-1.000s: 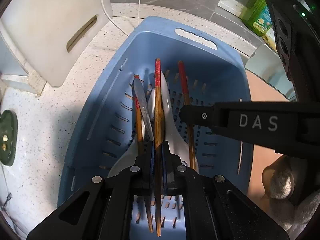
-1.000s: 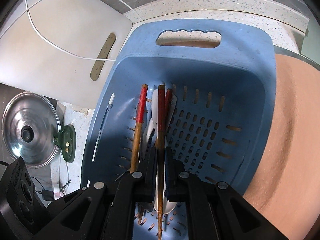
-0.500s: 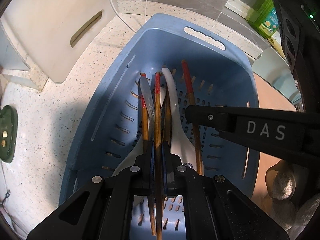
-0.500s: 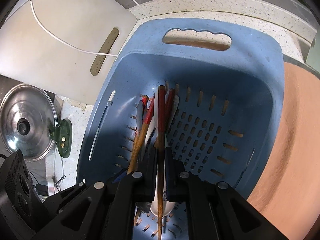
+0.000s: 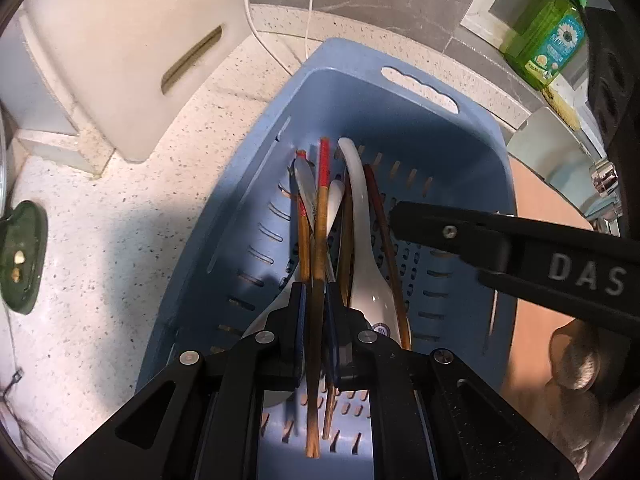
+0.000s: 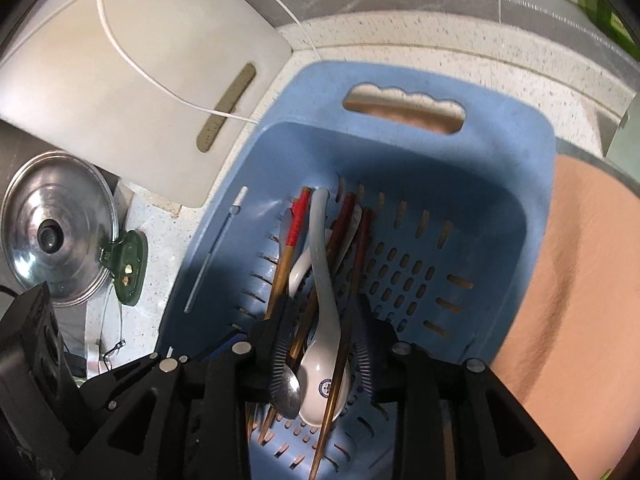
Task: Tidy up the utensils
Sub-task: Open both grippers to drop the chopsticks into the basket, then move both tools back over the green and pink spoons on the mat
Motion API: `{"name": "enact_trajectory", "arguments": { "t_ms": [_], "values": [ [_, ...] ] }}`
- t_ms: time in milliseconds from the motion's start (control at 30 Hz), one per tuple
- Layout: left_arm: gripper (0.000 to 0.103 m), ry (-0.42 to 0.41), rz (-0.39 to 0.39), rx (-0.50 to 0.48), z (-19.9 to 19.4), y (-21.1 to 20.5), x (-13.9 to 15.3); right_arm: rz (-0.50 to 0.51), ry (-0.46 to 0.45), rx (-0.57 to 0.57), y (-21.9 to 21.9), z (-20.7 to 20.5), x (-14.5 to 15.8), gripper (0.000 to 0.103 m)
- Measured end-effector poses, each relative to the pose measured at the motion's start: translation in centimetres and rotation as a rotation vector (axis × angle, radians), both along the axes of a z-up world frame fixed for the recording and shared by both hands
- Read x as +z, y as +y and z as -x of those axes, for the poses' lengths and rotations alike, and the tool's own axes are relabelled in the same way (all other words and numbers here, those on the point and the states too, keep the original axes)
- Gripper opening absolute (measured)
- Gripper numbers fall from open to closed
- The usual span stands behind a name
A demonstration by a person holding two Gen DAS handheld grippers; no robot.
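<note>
1. Holding item: left gripper (image 5: 316, 296), black two-finger type, fingers pressed onto a red-tipped bamboo chopstick (image 5: 319, 240) that runs lengthwise between them, over the basket.
2. Right gripper (image 6: 322, 320), black two-finger type, fingers spread wide, empty; a white ceramic soup spoon (image 6: 322, 312) lies in the gap below, contact not discernible.
3. Container: light-blue slotted plastic basket (image 6: 460, 168) with cut-out handle, on a speckled white countertop (image 5: 132, 240).
4. Basket contents, bunched along the left side: further red-tipped chopsticks (image 6: 294, 236), a second white spoon (image 6: 300, 268), a metal spoon (image 6: 286, 394).
5. Surroundings: white cutting board (image 6: 120, 92) beside the basket; steel pot lid (image 6: 56, 240); green detergent bottle (image 5: 546, 40).
</note>
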State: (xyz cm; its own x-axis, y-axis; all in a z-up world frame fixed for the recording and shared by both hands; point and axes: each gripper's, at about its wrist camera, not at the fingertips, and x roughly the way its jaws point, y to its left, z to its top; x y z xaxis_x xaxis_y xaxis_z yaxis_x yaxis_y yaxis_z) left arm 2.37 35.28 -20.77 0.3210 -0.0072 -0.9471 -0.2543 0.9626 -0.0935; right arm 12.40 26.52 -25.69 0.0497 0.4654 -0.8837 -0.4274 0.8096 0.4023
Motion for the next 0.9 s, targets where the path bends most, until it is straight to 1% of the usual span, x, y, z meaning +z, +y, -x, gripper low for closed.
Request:
{"name": "enact_trajectory", "arguments": {
  "t_ms": [100, 300, 367, 400, 433, 467, 600, 667, 733, 767, 833, 900],
  "values": [
    [0.009, -0.017, -0.01, 0.006, 0.6, -0.3, 0.9, -0.017, -0.036, 0.02, -0.8, 0.4, 1.2, 0.028],
    [0.009, -0.06, -0.035, -0.009, 2.2, -2.0, 3.4, -0.063, -0.112, 0.029, -4.4, 1.0, 4.3, 0.029],
    [0.009, -0.078, -0.039, -0.022, 2.6, -3.1, 4.3, -0.085, -0.142, 0.039, -6.3, 1.1, 5.4, 0.032],
    [0.009, -0.091, -0.043, -0.031, 2.9, -3.9, 4.8, -0.104, -0.153, 0.044, -7.5, 1.3, 5.9, 0.037],
    [0.009, -0.099, -0.045, -0.037, 3.0, -4.7, 5.2, -0.127, -0.161, 0.052, -9.1, 1.5, 6.4, 0.042],
    [0.009, -0.106, -0.044, -0.044, 3.1, -5.4, 5.5, -0.139, -0.168, 0.058, -10.2, 1.6, 6.7, 0.044],
    [0.009, -0.129, -0.027, -0.093, 3.1, -9.3, 6.3, -0.147, -0.207, 0.059, -16.1, 2.0, 7.6, 0.047],
    [0.009, -0.14, -0.01, -0.138, 3.0, -12.2, 6.4, -0.157, -0.213, 0.036, -20.0, 2.1, 7.9, 0.049],
    [0.009, -0.143, -0.002, -0.181, 2.7, -14.9, 6.3, -0.17, -0.219, 0.002, -24.0, 2.3, 8.3, 0.056],
    [0.009, -0.144, 0.002, -0.205, 2.5, -16.3, 6.1, -0.173, -0.229, -0.014, -25.7, 2.2, 8.4, 0.057],
    [0.009, -0.144, 0.025, -0.254, 2.3, -19.5, 5.7, -0.166, -0.259, -0.04, -29.7, 2.5, 9.1, 0.06],
    [0.009, -0.139, 0.046, -0.302, 1.9, -22.3, 5.2, -0.13, -0.286, -0.047, -32.6, 2.6, 9.5, 0.06]
  ]
}}
